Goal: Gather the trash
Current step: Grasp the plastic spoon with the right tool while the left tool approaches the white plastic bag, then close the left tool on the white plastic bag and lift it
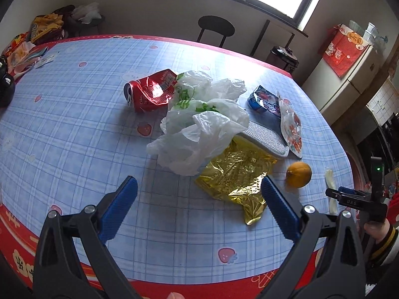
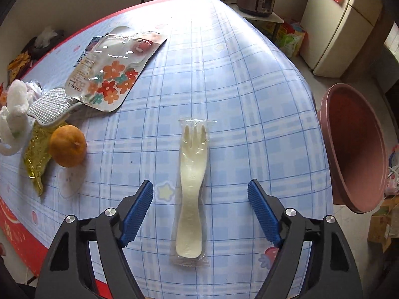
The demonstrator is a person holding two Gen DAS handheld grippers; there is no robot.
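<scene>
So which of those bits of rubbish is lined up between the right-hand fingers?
The wrapped plastic fork, lying lengthwise between the open right gripper. The flowered packet, gold foil wrapper and orange all sit off to the left.

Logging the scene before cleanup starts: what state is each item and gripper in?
Left gripper: open, empty.
Right gripper: open, empty.
Red soda can: crushed, on its side.
White plastic bag: crumpled.
Gold foil wrapper: crinkled, flat.
Plastic fork: sealed in its clear sleeve.
Orange: whole, unpeeled.
</scene>
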